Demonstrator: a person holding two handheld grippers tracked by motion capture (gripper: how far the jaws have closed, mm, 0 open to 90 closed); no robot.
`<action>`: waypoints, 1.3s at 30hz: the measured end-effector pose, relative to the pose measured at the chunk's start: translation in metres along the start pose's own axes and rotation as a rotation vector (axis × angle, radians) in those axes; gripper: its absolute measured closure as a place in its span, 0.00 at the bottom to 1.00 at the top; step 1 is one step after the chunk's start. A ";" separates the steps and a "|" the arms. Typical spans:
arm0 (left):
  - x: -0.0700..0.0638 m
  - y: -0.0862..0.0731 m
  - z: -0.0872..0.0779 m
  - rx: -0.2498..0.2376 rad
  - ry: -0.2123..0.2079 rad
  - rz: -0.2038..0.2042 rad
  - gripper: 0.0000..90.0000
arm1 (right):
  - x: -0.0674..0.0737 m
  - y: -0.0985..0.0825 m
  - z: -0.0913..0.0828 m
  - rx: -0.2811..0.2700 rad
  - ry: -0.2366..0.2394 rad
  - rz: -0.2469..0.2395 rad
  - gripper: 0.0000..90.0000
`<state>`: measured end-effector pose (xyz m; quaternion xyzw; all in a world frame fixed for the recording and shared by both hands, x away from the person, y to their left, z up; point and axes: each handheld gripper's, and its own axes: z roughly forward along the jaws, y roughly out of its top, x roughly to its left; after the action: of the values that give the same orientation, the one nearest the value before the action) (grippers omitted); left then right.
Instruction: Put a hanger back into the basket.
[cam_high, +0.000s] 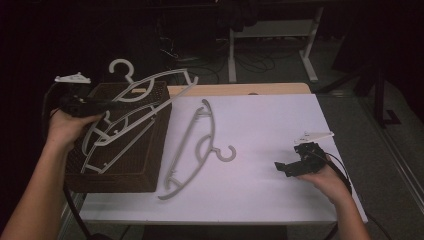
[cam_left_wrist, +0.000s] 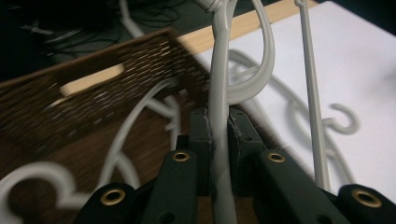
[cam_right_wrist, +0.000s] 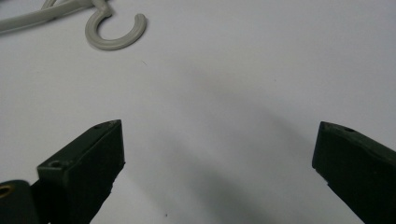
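Observation:
My left gripper is shut on the bar of a grey plastic hanger, holding it up over a brown wicker basket at the table's left. Another grey hanger lies in the basket under it. A third hanger lies flat on the white table top, and its hook shows at the upper left of the right gripper view. My right gripper stands open low over the bare white surface at the right, nothing between its jaws.
A strip of wooden table edge runs behind the white top. Beyond it, on the dark floor, stand the white legs of another table among cables. Bare white surface lies between the flat hanger and my right gripper.

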<state>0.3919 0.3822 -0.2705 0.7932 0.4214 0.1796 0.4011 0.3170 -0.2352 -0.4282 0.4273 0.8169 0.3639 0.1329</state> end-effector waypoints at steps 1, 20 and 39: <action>0.006 -0.005 -0.003 0.001 0.013 -0.009 0.91 | 0.000 0.000 0.000 0.000 0.000 -0.001 0.02; 0.064 -0.068 0.005 0.088 0.165 -0.111 0.91 | 0.000 0.000 0.003 0.012 -0.009 0.005 0.02; 0.055 -0.064 0.008 -0.021 0.063 -0.172 0.49 | -0.001 0.000 0.001 0.008 -0.011 0.006 0.03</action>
<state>0.3953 0.4432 -0.3288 0.7438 0.4987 0.1736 0.4098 0.3183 -0.2353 -0.4291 0.4322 0.8164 0.3588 0.1344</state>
